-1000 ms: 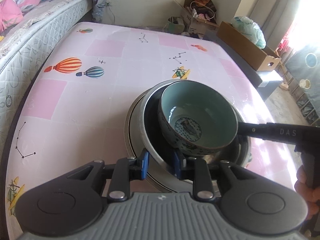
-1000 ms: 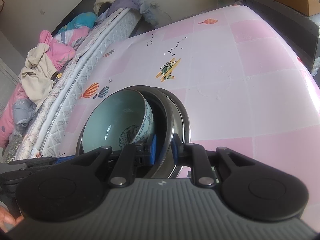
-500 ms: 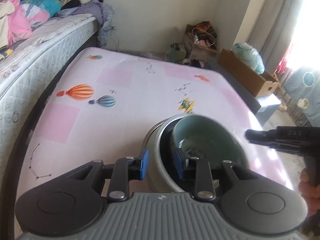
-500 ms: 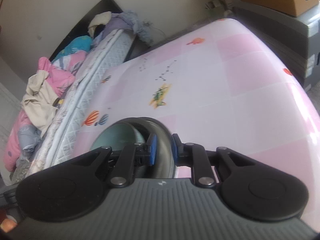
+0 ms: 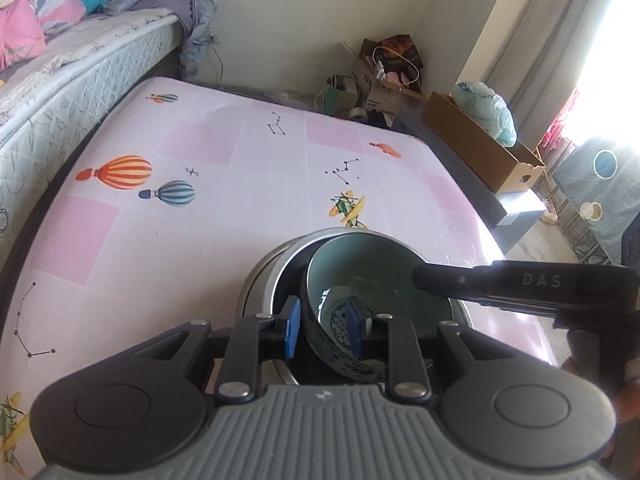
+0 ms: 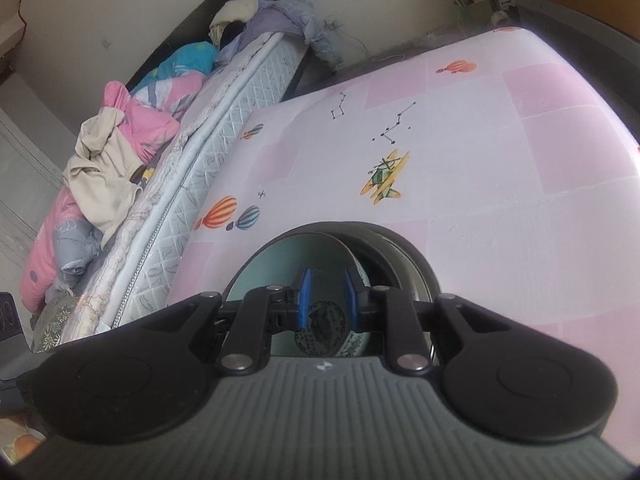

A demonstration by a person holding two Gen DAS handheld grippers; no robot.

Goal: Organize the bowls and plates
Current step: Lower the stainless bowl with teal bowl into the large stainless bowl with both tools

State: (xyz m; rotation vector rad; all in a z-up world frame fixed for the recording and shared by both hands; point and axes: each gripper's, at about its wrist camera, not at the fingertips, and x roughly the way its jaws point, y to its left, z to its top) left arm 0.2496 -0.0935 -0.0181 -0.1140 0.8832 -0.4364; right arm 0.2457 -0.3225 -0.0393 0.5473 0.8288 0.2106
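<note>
The left gripper (image 5: 323, 330) had just been closing, its blue pads (image 5: 293, 330) clamping the near wall of the celadon bowl (image 5: 372, 276) at lower centre. The right gripper (image 6: 325, 300) stood narrow over the bowl's inside, and whether its pads pinched the rim could not be told. The bowl sat tilted inside a steel basin (image 5: 266, 276) on the pink balloon-print tablecloth (image 5: 208, 216).

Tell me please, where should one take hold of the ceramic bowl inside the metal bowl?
By its raised near rim, from above, one jaw inside and one outside. The ceramic bowl leans inside the metal bowl, so only that thin wall stands free.
</note>
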